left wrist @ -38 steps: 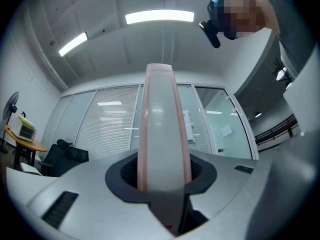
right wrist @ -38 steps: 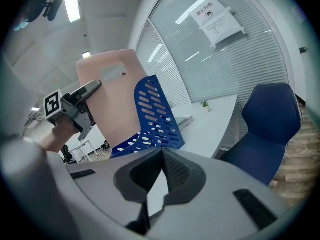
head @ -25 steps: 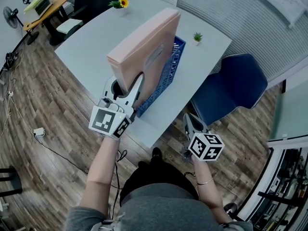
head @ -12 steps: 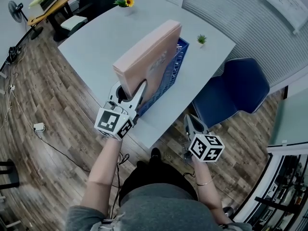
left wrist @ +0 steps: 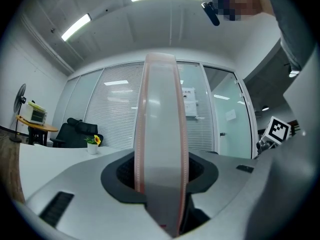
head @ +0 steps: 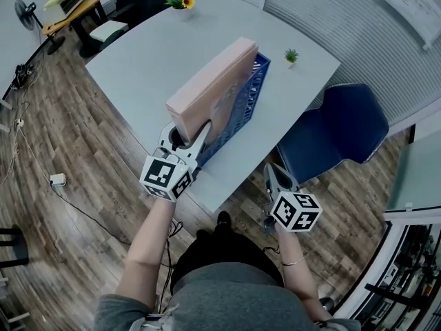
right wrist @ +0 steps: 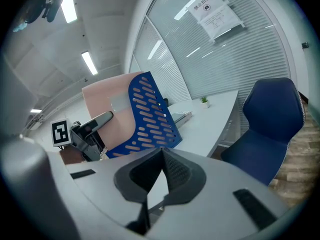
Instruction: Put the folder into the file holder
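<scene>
1 thick pink folder (head: 213,81) in slotted blue file holder (head: 242,112); L tongs (head: 187,127) opening round it; R tongs (head: 270,171) closed, empty.

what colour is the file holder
The file holder is blue with slotted sides, best in the right gripper view.

Grey top (head: 227,309); thin bracelet (head: 293,261) — short sleeves (head: 110,312).

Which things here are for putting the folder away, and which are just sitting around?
For the job: thick pink folder; blue slotted plastic file holder; left gripper, fingers opening with the folder between them.

Just sitting around: yellow sunflower in a white pot; small green potted plant; dark blue chair; right gripper, fingers together, empty.
</scene>
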Demonstrator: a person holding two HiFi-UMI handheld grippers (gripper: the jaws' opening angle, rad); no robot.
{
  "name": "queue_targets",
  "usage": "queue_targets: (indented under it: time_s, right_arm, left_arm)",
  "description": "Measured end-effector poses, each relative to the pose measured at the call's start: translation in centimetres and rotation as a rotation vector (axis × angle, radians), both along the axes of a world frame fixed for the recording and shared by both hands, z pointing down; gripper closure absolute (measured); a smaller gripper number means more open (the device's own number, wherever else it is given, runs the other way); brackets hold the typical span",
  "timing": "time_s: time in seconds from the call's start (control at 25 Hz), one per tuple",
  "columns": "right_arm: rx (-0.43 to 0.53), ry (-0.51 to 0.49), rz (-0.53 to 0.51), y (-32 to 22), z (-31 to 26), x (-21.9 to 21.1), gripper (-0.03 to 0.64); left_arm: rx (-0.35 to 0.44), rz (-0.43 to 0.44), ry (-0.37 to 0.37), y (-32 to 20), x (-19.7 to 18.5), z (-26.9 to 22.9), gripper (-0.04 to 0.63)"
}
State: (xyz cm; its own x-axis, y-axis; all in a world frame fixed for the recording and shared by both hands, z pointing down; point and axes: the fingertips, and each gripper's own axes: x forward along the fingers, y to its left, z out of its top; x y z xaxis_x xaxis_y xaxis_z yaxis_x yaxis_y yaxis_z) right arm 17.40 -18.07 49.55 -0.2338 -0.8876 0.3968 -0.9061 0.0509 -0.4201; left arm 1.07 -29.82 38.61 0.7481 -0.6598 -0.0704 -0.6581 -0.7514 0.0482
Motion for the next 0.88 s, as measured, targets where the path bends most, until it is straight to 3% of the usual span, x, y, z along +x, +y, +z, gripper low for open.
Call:
queue_targets:
  time_s: [0.68, 0.88]
  right_arm:
    - [0.016, -0.001, -0.037, -1.5, -0.3, -1.2, 0.611]
    - [0.017, -0.001, -0.031, -1.1, -0.5, -2.0, 0.611]
  left_arm:
    - [-0.031, -0.009, -0.072, -0.1, -0.4, 1.5, 0.411]
    - [-0.06, -0.009, -0.076, 0.3, -1.2, 1.8, 0.382]
